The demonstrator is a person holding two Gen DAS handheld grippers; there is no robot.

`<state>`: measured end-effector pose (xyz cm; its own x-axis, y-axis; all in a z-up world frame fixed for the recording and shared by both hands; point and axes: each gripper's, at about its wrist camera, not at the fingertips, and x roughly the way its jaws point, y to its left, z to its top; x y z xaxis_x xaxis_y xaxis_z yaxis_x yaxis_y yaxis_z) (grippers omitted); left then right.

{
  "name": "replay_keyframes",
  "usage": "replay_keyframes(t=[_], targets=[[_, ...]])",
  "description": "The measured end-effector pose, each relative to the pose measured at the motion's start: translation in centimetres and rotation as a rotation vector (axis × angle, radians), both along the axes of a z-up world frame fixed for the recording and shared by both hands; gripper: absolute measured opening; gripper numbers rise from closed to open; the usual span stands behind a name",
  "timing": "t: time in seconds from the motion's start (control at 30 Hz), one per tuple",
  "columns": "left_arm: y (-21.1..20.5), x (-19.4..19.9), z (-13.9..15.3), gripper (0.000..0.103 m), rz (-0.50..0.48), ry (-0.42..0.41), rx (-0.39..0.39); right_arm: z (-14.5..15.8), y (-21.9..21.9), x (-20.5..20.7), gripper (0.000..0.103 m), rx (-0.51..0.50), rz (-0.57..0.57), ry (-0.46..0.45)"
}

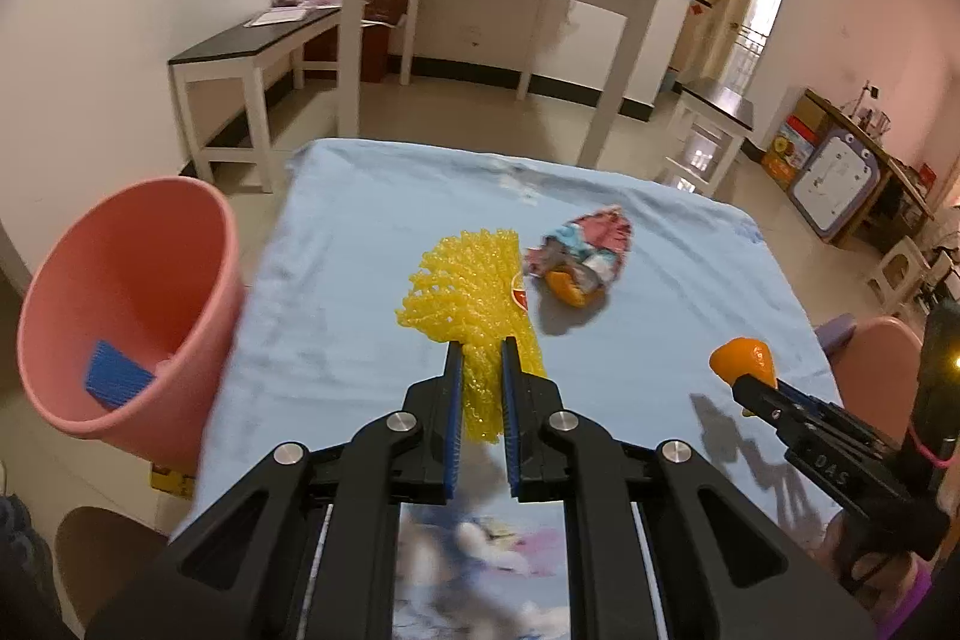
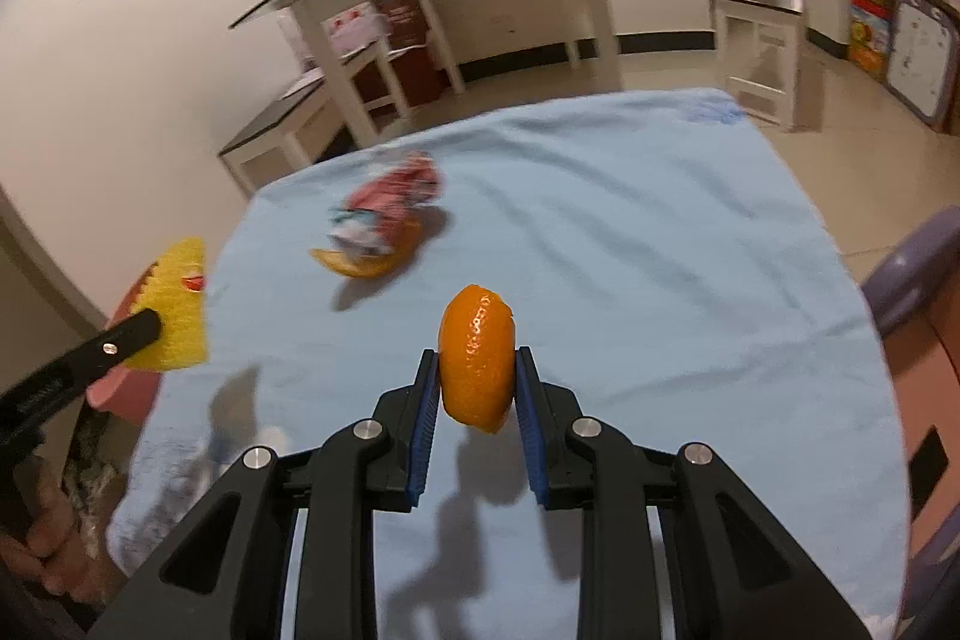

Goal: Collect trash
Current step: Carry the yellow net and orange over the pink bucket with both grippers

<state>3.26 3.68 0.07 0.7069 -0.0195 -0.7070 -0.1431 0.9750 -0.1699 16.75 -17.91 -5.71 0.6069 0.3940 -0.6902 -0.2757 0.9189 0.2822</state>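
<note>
Yellow foam fruit netting (image 1: 474,292) is clamped in the left gripper (image 1: 482,346) above the blue-clothed bench (image 1: 660,232), near the pink plastic bucket (image 1: 120,280). Orange peel (image 2: 477,364) is pinched between the right gripper (image 2: 477,358) fingers. A crumpled wrapper (image 1: 585,250) lies on the cloth.

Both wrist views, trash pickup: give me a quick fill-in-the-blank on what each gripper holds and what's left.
1. The left gripper is shut on the ____ foam net.
2. The right gripper is shut on a piece of ____ peel.
3. The pink bucket already holds a ____ item.
4. A crumpled wrapper lies on the light ____ cloth.

Missing words: yellow; orange; blue; blue
</note>
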Motion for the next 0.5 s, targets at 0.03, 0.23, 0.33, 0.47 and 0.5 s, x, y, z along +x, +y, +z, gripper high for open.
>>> replay_keyframes(t=[0.03, 0.23, 0.33, 0.47, 0.5], targets=[[0.6, -0.1, 0.1, 0.011, 0.007, -0.002, -0.003, 0.5, 1.0, -0.1, 0.025, 0.002, 0.025, -0.011], [4.0, -1.4, 0.5, 0.011, 0.080, -0.017, 0.007, 3.0, 7.0, 0.3, 0.025, 0.012, 0.163, -0.050], [5.9, -2.3, 0.7, 0.011, 0.124, -0.031, 0.016, 3.9, 9.8, 0.4, 0.025, 0.019, 0.227, -0.056], [8.6, -3.4, 1.0, 0.011, 0.183, -0.045, 0.016, 5.0, 14.1, 0.0, 0.025, 0.023, 0.322, -0.075], [9.1, -3.7, 1.1, 0.011, 0.194, -0.048, 0.015, 5.1, 15.2, -0.3, 0.025, 0.023, 0.343, -0.081]])
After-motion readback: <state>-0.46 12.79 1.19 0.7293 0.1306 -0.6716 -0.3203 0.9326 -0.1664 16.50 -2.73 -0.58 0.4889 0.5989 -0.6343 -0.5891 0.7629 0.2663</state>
